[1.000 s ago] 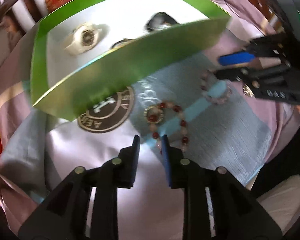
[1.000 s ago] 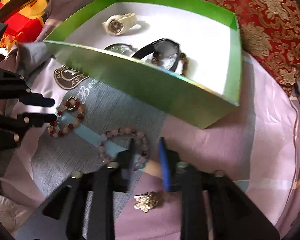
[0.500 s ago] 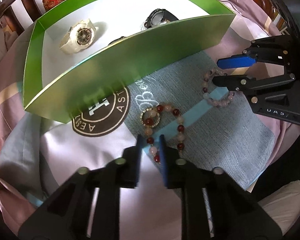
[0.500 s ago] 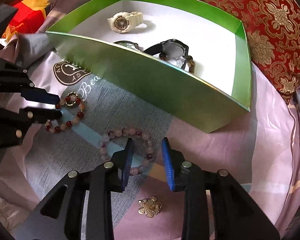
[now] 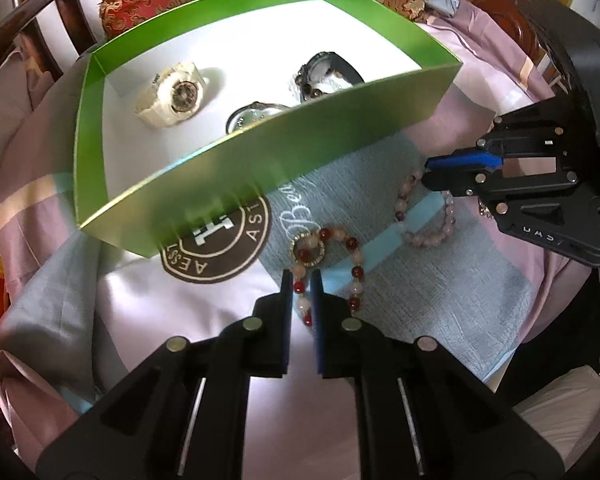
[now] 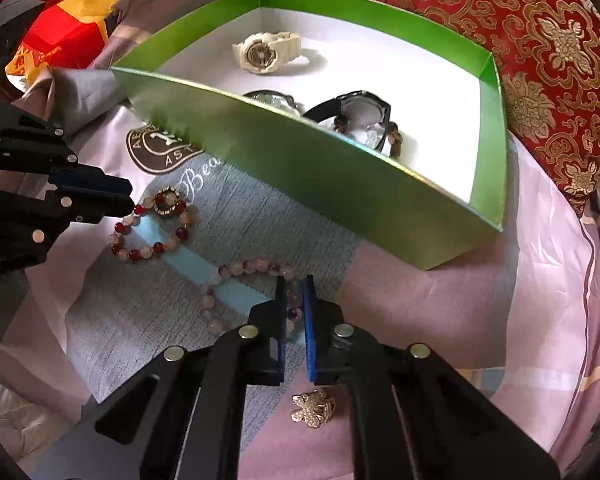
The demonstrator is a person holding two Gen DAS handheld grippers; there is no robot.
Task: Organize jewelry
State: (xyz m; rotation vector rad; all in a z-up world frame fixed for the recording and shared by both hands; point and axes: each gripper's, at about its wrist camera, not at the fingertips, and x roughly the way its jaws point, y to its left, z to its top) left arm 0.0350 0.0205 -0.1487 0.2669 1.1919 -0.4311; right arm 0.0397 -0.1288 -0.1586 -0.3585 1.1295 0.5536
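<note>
A bracelet of red and pale beads [image 5: 350, 244] with a gold ring charm lies on the grey-blue cloth. My left gripper [image 5: 300, 284] is shut on its near beads; the right wrist view shows this gripper [image 6: 130, 200] at the left, pinching the bracelet [image 6: 156, 246]. A pale pink bead bracelet [image 6: 244, 266] lies to the right of it. My right gripper [image 6: 294, 282] is shut on that bracelet's right side, and it [image 5: 430, 172] shows at the right of the left wrist view, over the pink beads [image 5: 428, 236]. Both bracelets rest on the cloth.
Just behind the bracelets stands a green box [image 5: 260, 168] with a white floor, holding a cream watch [image 5: 172, 94], a silver watch [image 6: 272, 98] and a black watch [image 6: 360, 110]. A gold flower brooch [image 6: 314, 408] lies under my right gripper. A red brocade cushion [image 6: 540, 60] backs the box.
Both grippers have moved forward and down onto their bracelets, and their jaws have narrowed from open to shut around the beads.
</note>
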